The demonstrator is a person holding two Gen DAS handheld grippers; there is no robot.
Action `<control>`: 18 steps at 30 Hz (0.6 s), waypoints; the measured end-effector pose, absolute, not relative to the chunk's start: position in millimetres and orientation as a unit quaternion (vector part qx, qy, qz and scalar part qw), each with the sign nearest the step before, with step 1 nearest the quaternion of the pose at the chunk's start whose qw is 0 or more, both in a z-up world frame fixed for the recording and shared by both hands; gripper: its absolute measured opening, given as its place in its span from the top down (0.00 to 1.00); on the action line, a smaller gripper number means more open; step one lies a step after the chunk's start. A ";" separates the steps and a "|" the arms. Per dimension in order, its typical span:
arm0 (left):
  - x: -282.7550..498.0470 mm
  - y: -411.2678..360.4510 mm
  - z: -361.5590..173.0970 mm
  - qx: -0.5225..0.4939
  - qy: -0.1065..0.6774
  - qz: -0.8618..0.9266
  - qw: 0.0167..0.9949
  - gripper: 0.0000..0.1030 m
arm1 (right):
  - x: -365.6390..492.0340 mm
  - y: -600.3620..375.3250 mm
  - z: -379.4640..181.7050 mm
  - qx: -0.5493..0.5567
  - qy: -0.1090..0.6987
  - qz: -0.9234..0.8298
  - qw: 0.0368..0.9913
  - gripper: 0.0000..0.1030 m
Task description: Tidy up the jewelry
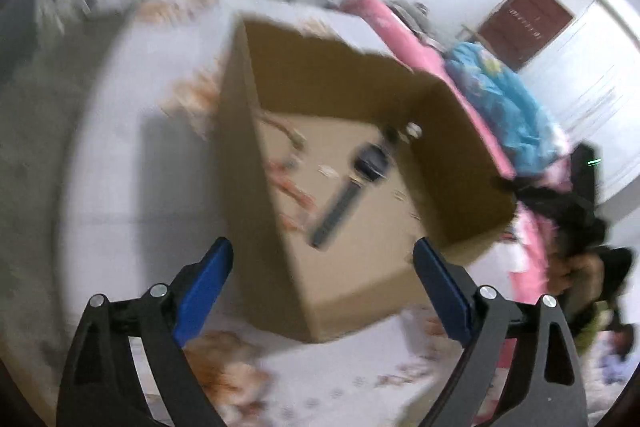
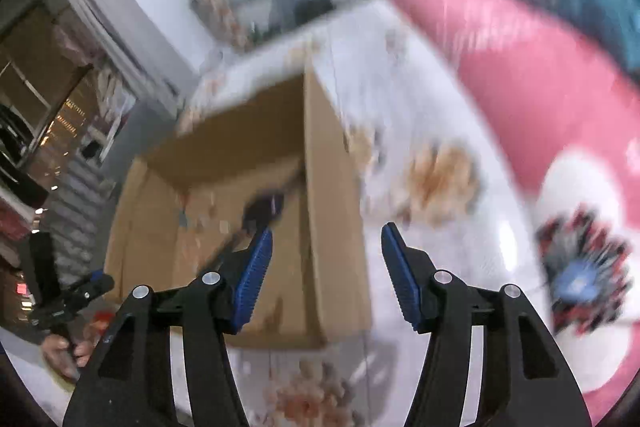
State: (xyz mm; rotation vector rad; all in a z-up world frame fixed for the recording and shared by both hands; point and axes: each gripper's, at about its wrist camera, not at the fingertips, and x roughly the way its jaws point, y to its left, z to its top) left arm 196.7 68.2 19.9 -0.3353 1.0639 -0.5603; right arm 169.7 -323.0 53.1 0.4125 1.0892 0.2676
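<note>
Nearest the left wrist camera, the left gripper [image 1: 322, 251] stood with its blue pads wide apart and nothing between them, tilted down over the near corner of an open cardboard box [image 1: 256, 187]. The box sat on a white cloth with a floral print [image 1: 120, 155]. On the box floor lay a dark wristwatch [image 1: 352, 187] with its strap stretched toward the camera, and beside it, to the left, some reddish chain-like jewelry [image 1: 292, 187], too blurred to name more closely. A small pale piece [image 1: 414, 129] rested near the far wall of the box. Beyond the box, a pink blanket [image 1: 396, 35] and a blue bundle [image 1: 504, 107] lay further off.

In the right wrist view, the right gripper [image 2: 326, 231] also pointed downward, its pads parted and empty, above the box's right-hand wall [image 2: 332, 211]. The watch [image 2: 264, 207] showed as a dark smear inside, just past the left pad. At the lower left edge a hand [image 2: 64, 351] held the other gripper's handle.
</note>
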 end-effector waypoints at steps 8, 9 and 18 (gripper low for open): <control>166.9 46.0 24.8 -0.131 0.494 -0.232 0.828 0.11 | 136.2 -329.3 57.9 0.182 0.514 0.134 0.828 0.49; 161.9 44.0 25.8 -0.131 0.494 -0.236 0.826 0.11 | 128.5 -331.7 58.3 0.186 0.512 0.134 0.828 0.49; 120.0 31.7 24.3 -0.138 0.499 -0.245 0.820 0.10 | 82.5 -349.8 61.3 0.202 0.504 0.115 0.832 0.48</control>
